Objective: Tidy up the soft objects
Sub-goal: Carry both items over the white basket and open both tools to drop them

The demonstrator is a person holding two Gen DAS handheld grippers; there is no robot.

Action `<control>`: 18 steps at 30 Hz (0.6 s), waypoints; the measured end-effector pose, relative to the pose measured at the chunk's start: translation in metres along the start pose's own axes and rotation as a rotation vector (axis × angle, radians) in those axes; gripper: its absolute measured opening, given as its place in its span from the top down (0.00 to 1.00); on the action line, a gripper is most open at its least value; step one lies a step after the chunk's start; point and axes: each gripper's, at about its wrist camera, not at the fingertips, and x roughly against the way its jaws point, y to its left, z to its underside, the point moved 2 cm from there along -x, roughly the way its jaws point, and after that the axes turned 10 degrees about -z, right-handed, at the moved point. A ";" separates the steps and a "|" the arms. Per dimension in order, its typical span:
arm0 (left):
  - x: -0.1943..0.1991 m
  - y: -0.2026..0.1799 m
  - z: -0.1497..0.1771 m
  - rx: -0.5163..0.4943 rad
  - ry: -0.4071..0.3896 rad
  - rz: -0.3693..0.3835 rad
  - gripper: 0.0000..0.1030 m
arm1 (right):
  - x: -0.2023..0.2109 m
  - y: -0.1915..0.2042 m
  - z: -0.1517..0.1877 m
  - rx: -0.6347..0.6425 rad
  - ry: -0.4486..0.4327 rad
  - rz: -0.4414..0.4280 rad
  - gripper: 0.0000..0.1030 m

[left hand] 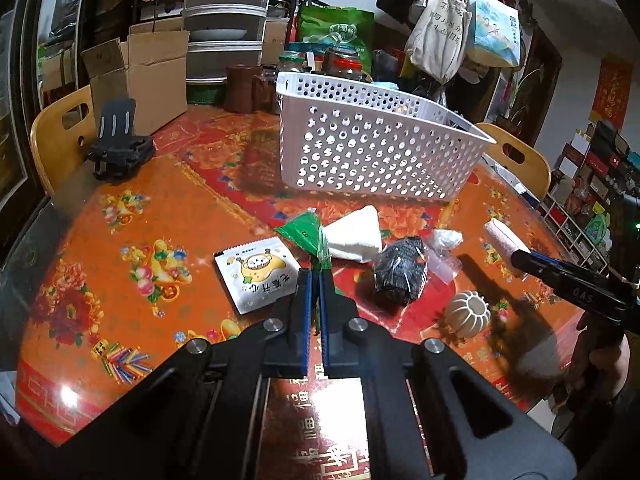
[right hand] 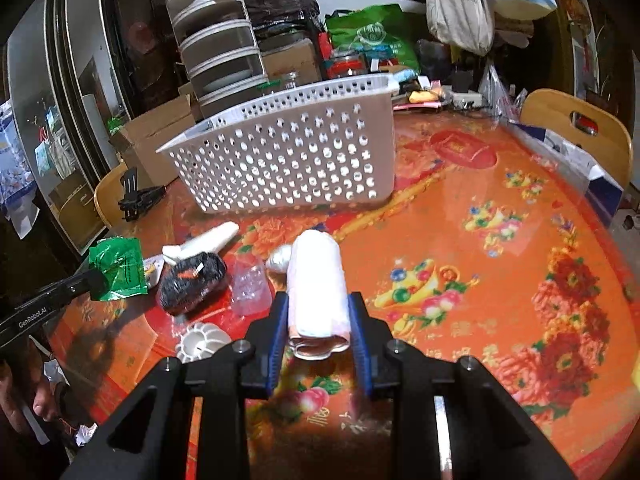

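Table: orange-red flowered cloth (left hand: 132, 216), white perforated basket (left hand: 360, 148) toward its far side.
Left gripper (left hand: 316, 276): fingers clamped on green packet (left hand: 302, 232), in front of basket.
Loose items: snack sachet (left hand: 256, 272), white wedge (left hand: 354, 236), black bundle (left hand: 400, 270), all before basket.
Right gripper (right hand: 320, 308): fingers clamped on pink-white roll (right hand: 318, 284), in front of basket.
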 end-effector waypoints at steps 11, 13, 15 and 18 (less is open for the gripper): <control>0.023 -0.005 -0.034 -0.015 -0.071 0.045 0.97 | 0.027 0.020 -0.038 0.057 -0.055 -0.037 0.73; 0.032 -0.006 -0.051 -0.017 -0.107 0.048 0.97 | 0.034 0.023 -0.052 0.076 -0.072 -0.040 0.73; 0.040 -0.007 -0.068 -0.022 -0.142 0.049 0.97 | 0.040 0.027 -0.067 0.097 -0.089 -0.037 0.73; 0.048 -0.011 -0.101 -0.032 -0.184 0.062 0.97 | 0.044 0.028 -0.092 0.119 -0.095 -0.034 0.73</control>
